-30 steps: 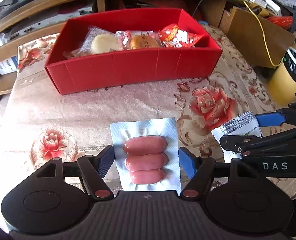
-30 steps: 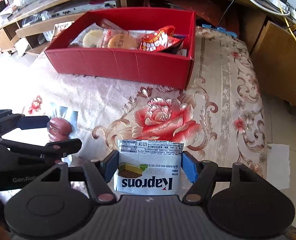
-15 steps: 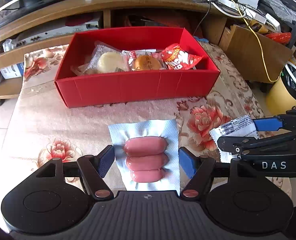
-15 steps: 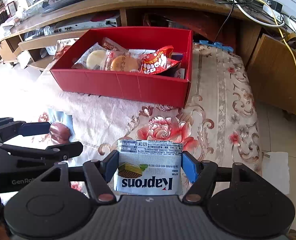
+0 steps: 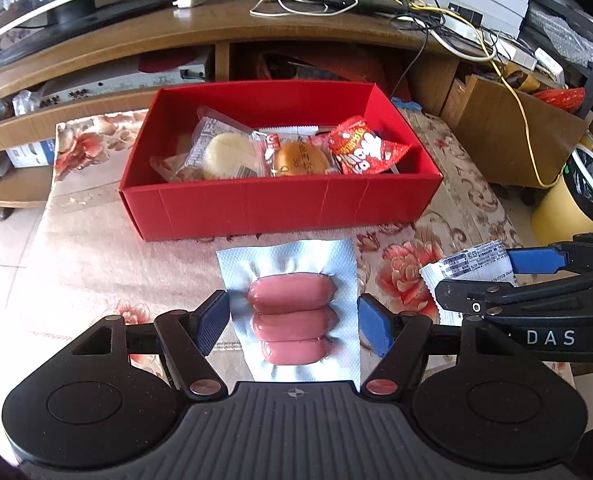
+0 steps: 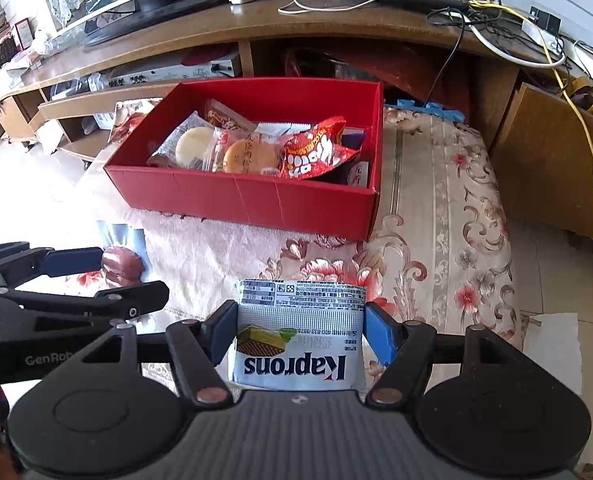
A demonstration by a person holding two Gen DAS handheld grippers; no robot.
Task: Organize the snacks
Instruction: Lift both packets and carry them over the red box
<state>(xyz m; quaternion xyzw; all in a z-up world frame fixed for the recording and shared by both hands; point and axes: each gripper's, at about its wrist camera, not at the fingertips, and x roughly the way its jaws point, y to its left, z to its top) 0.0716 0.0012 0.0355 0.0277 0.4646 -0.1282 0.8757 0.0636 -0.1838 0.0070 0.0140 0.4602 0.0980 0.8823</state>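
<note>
1. Between the blue pads of the left gripper (image 5: 292,322), left wrist view: a flat, embossed silvery sausage pack (image 5: 292,308) with three smooth pink links stacked crosswise. Both pads press its edges, clamped.
2. At 12 o'clock, beyond the pack: an open rectangular red box (image 5: 280,204) of matte card on a rose-patterned woven cloth (image 5: 472,208).
3. Inside the box: a clear-wrapped pale round cake (image 5: 228,152), a golden bun (image 5: 300,160) and a crinkly red foil bag (image 5: 360,148).
4. At 3 o'clock: the right gripper (image 5: 496,272), seen side-on, pinching a serrated white wrapper.
5. Right wrist view: the right gripper (image 6: 298,330) clamped on a glossy white "Kaprons" wafer packet (image 6: 296,340), print upside down.
6. At 12 o'clock the red box (image 6: 248,200); at 9 o'clock the left gripper (image 6: 96,276), holding the sausage pack (image 6: 124,260).
</note>
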